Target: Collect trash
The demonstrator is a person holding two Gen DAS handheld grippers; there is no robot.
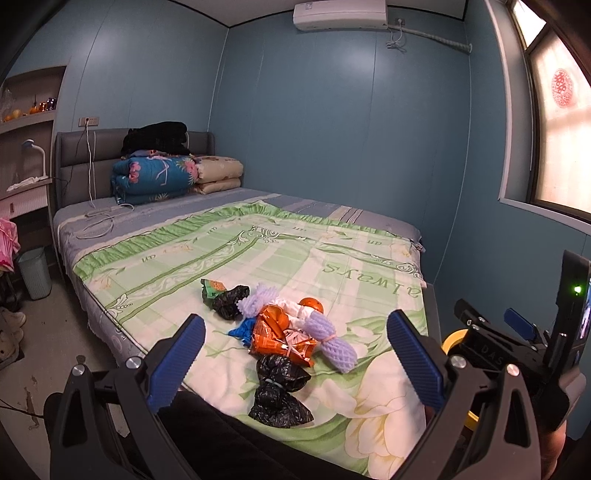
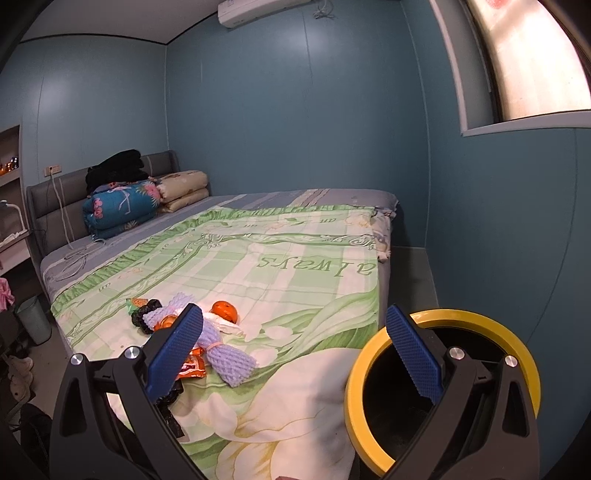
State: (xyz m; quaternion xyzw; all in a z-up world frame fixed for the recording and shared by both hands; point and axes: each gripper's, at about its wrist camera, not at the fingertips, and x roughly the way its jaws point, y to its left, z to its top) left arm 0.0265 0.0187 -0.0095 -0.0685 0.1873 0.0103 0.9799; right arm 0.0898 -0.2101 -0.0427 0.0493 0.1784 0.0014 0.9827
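Trash pile [image 1: 280,332] lay on bed [image 1: 369,258] ahead, between left gripper [image 1: 295,365] fingers; both grippers wide open, empty. Looked light, crinkly, soft: pinch knotted black bag [image 1: 279,395] at neck. Bin [image 2: 443,387] sat under right gripper [image 2: 295,363] right finger.

Bed [image 1: 258,229] ran ahead of the grippers, green floral sheet [image 1: 280,254] spread on it. Folded blue quilt [image 1: 155,175] and beige quilt [image 1: 219,177] were stacked far ahead-left at the grey headboard [image 1: 79,155], black clothes [image 1: 157,137] on top. White cable [image 1: 99,218] lay beside them. AC unit [image 1: 340,14] high ahead, window [image 1: 561,122] upper right.
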